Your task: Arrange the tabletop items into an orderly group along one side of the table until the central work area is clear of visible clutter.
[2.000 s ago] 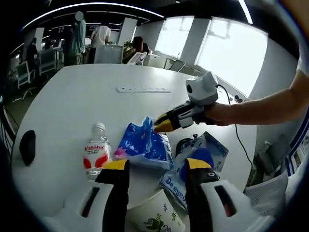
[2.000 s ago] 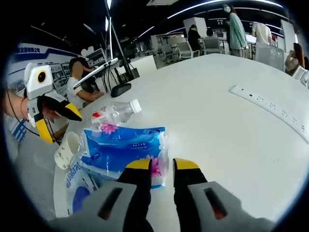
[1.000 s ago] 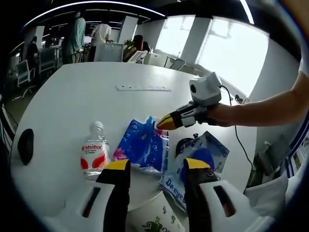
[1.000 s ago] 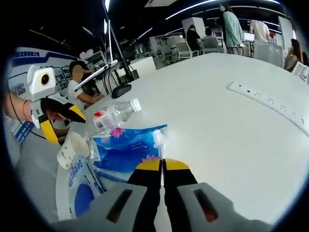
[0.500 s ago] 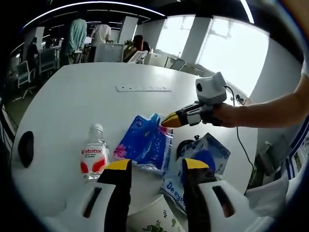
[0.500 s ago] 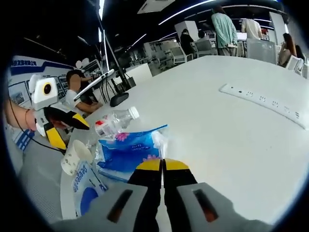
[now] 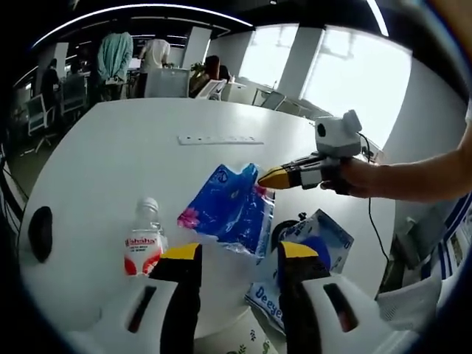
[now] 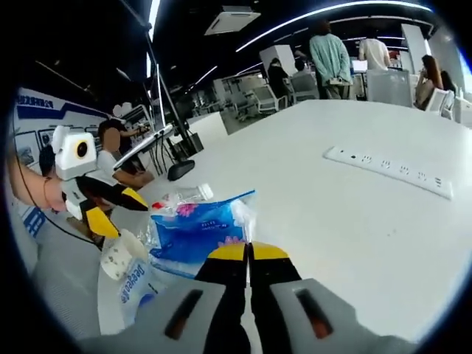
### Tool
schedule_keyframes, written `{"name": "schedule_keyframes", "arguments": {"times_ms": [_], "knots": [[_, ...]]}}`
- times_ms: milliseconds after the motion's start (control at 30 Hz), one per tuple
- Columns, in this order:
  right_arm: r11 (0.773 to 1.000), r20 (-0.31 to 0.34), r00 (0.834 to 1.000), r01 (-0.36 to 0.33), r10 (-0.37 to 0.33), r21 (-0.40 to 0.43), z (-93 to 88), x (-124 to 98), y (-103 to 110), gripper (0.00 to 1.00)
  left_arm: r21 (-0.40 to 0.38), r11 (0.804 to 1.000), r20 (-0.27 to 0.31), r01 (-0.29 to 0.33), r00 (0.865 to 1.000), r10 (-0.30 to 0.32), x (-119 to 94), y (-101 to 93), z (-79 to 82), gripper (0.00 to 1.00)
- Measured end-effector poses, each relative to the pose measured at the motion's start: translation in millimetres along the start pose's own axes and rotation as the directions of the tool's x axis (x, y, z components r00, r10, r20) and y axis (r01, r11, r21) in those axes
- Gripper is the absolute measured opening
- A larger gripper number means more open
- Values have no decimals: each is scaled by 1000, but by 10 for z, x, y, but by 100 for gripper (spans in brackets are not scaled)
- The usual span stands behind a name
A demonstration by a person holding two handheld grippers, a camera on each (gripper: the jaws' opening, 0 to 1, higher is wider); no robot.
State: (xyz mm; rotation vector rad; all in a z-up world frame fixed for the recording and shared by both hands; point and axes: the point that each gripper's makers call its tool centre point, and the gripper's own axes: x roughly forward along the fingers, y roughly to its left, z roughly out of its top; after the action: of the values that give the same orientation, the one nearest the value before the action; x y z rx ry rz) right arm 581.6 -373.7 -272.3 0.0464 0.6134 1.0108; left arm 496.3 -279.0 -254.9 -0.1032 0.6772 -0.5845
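A blue tissue pack (image 7: 230, 206) hangs tilted above the white table (image 7: 110, 162), and my right gripper (image 7: 274, 177) is shut on its upper corner. In the right gripper view the shut jaws (image 8: 248, 254) pinch the edge of the tissue pack (image 8: 193, 228). My left gripper (image 7: 237, 254) is open and empty, low at the near table edge. It shows at the left of the right gripper view as well (image 8: 118, 209). A clear water bottle (image 7: 144, 240) with a red label lies left of the pack. A blue and white wipes packet (image 7: 324, 240) lies to the right.
A white power strip (image 7: 219, 139) lies mid-table, also seen as a power strip (image 8: 387, 171) on the right. A black mouse (image 7: 40, 232) sits near the left edge. A paper cup (image 8: 120, 259) stands by the wipes packet (image 8: 135, 286). People and chairs are beyond the far edge.
My right gripper closed on the tissue pack's edge and raised it off the table, moving it up and right. The left gripper stayed open and nearly still.
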Motion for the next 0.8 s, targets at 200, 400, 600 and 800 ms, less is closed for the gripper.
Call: {"name": "schedule_keyframes", "arguments": {"times_ms": [200,400,600,800], "knots": [[1000,35,999,15,-15,5,100,-83,34,0,0,1000,6,-3,1000,3,17,-3,66,38],[999,67,997,30,-31,16,169,-166,80,0,4,1000,17,1,1000,-1,45,-33,145,36],[998,103,993,53,-55,22,261,-287,107,0,-3,1000,25,-3,1000,3,61,-45,200,31],[997,125,989,75,-78,27,275,-406,127,0,-2,1000,43,5,999,-5,74,-102,294,22]]}}
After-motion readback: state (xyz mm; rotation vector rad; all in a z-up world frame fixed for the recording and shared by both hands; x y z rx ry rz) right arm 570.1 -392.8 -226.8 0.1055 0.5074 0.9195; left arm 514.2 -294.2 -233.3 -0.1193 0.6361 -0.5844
